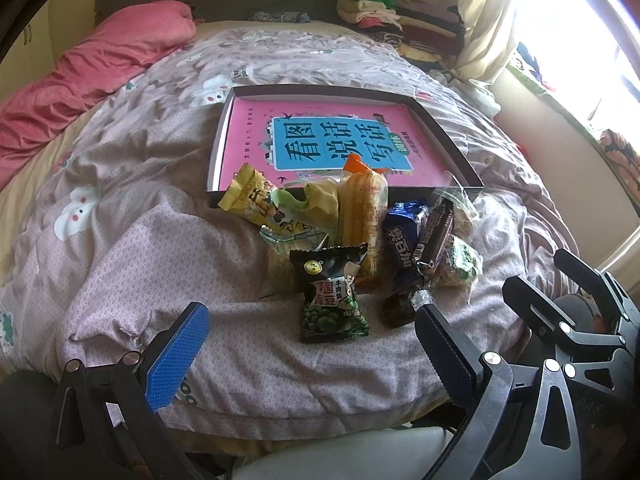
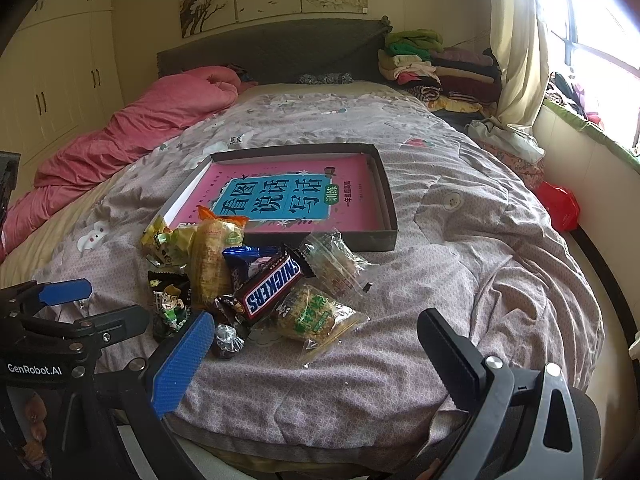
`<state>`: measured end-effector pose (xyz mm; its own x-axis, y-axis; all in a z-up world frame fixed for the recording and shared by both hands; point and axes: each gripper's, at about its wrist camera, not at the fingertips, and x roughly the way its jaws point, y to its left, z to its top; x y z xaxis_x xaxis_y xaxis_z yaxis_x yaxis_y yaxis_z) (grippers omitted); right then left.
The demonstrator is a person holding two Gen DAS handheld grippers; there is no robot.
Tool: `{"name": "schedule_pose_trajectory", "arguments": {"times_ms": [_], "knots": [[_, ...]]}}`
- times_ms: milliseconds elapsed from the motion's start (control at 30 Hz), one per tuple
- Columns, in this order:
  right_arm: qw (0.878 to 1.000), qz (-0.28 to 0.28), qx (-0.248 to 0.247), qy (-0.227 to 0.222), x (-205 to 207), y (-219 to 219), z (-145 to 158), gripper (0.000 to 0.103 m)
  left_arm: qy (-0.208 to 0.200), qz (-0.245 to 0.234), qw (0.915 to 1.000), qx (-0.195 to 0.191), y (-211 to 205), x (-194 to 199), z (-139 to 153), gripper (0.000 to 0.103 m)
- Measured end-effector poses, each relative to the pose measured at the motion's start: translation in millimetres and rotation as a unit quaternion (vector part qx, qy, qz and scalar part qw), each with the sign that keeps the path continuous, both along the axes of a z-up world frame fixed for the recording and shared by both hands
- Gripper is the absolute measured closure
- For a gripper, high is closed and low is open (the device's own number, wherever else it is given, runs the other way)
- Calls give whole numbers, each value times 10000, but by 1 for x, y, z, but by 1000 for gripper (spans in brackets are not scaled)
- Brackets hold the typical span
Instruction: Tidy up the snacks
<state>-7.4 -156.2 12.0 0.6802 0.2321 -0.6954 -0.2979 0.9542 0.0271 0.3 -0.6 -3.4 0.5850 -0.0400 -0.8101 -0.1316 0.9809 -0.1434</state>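
Observation:
A pile of snacks lies on the bed quilt in front of a shallow dark box lined with a pink book. The pile holds a black green-pea packet, a Snickers bar, a blue Oreo pack, an orange-topped pastry pack, a yellow packet and clear-wrapped cakes. My left gripper is open and empty just short of the pea packet. My right gripper is open and empty near the cakes.
A pink duvet lies along the bed's left side. Folded clothes are stacked by the headboard at the back right. A curtain and bright window are on the right. A red bag sits beside the bed's right edge.

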Motion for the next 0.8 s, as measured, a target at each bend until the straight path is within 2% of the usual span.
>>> {"name": "schedule_pose_trajectory", "arguments": {"times_ms": [800], "knots": [[10000,-58,11,65,3,-2,-2,1,53,-12,10000,-27,-1,0,-4,1]]}}
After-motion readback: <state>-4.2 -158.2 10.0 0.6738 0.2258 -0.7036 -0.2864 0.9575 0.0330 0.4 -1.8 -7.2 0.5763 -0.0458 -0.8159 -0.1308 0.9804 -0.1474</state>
